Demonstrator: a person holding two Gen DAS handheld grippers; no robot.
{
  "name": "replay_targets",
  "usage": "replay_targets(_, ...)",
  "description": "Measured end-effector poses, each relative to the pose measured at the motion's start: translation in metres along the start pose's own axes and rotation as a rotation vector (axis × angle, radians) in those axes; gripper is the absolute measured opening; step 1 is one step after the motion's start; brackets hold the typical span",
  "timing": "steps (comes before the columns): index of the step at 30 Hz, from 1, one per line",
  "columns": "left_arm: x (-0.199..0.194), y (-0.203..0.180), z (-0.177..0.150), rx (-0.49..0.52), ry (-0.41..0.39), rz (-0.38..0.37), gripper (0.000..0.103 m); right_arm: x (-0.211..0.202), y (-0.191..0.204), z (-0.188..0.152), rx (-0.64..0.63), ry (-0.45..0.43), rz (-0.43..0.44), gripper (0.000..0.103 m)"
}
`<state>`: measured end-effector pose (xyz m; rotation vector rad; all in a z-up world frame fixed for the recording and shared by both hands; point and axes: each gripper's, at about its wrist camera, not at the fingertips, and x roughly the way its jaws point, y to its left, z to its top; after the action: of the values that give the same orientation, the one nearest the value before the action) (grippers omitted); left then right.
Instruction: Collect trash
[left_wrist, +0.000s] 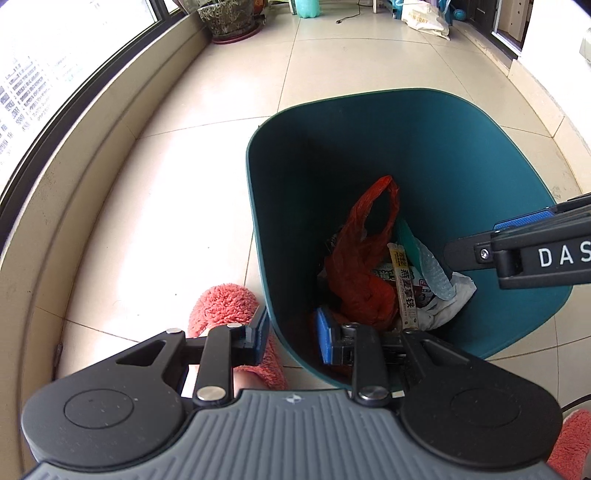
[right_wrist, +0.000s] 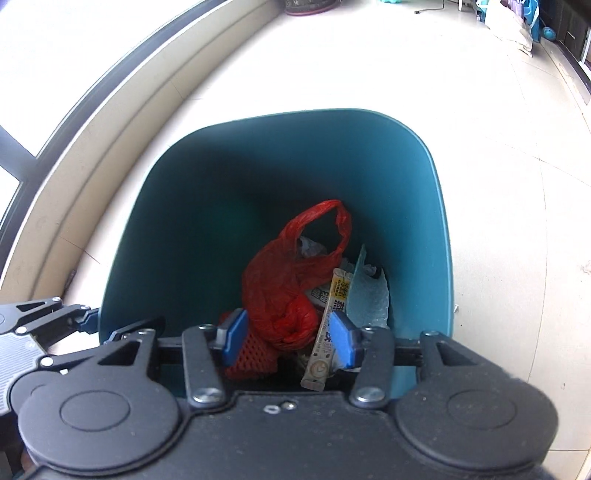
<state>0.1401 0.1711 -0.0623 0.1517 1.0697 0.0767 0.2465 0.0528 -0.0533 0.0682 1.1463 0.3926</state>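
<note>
A teal trash bin (left_wrist: 424, 122) stands on the tiled floor; it also shows in the right wrist view (right_wrist: 295, 147). Inside lie a red plastic bag (left_wrist: 364, 266) (right_wrist: 291, 273), a yellow-white snack stick wrapper (left_wrist: 406, 291) (right_wrist: 327, 332), a pale bubble-wrap piece (left_wrist: 434, 273) (right_wrist: 369, 295) and other wrappers. My left gripper (left_wrist: 291, 334) is open, its jaws either side of the bin's near-left wall. My right gripper (right_wrist: 290, 334) is open and empty over the bin's mouth, above a red mesh piece (right_wrist: 251, 356). The right gripper also shows in the left wrist view (left_wrist: 517, 243).
A window and low ledge (left_wrist: 92, 147) curve along the left. Pink fuzzy slippers (left_wrist: 229, 306) stand beside the bin. A potted plant (left_wrist: 229, 18), a green bottle (left_wrist: 308, 7), a cable and a white bag (left_wrist: 424, 18) sit at the far end of the floor.
</note>
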Motion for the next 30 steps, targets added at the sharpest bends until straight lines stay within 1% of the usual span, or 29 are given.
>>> replay_targets(2, -0.015, 0.001, -0.004, -0.009, -0.015, -0.005, 0.027, -0.017, 0.000, -0.007, -0.004, -0.035, 0.017, 0.054)
replay_targets(6, -0.045, 0.000, -0.013, -0.026, -0.041, -0.007, 0.027, -0.060, 0.003, -0.023, -0.006, -0.116, 0.057, 0.057)
replay_targets(9, -0.069, 0.002, -0.022, -0.042, -0.076, -0.020, 0.027, -0.088, 0.007, -0.038, -0.028, -0.166, 0.063, 0.061)
replay_targets(10, -0.076, 0.002, -0.025, -0.043, -0.091, -0.018, 0.029, -0.096, 0.008, -0.043, -0.037, -0.176, 0.066, 0.062)
replay_targets(12, -0.093, 0.001, -0.032, -0.047, -0.130, -0.022, 0.037, -0.113, 0.010, -0.056, -0.055, -0.207, 0.072, 0.063)
replay_targets(14, -0.111, -0.001, -0.039, -0.058, -0.174, -0.023, 0.055, -0.124, 0.011, -0.067, -0.069, -0.233, 0.071, 0.067)
replay_targets(15, -0.117, -0.002, -0.042, -0.060, -0.192, -0.024, 0.059, -0.127, 0.010, -0.073, -0.074, -0.249, 0.071, 0.068)
replay_targets(17, -0.133, -0.002, -0.050, -0.068, -0.244, -0.019, 0.071, -0.129, 0.010, -0.084, -0.082, -0.272, 0.070, 0.072)
replay_targets(18, -0.140, -0.004, -0.052, -0.067, -0.265, -0.017, 0.072, -0.130, 0.009, -0.089, -0.086, -0.282, 0.071, 0.072)
replay_targets(19, -0.145, -0.004, -0.057, -0.066, -0.280, -0.015, 0.075, -0.129, 0.008, -0.095, -0.090, -0.292, 0.071, 0.075)
replay_targets(20, -0.152, -0.006, -0.061, -0.068, -0.304, -0.015, 0.076, -0.134, 0.008, -0.099, -0.093, -0.304, 0.071, 0.079)
replay_targets(22, -0.158, -0.012, -0.067, -0.072, -0.338, -0.021, 0.078, -0.142, 0.007, -0.107, -0.096, -0.334, 0.068, 0.083)
replay_targets(24, -0.164, -0.014, -0.074, -0.083, -0.358, -0.025, 0.080, -0.144, 0.006, -0.114, -0.096, -0.360, 0.067, 0.087)
replay_targets(26, -0.170, -0.015, -0.079, -0.085, -0.380, -0.022, 0.081, -0.145, 0.005, -0.119, -0.091, -0.384, 0.067, 0.094)
replay_targets(30, -0.174, -0.020, -0.088, -0.091, -0.398, -0.023, 0.082, -0.152, 0.008, -0.132, -0.090, -0.442, 0.058, 0.103)
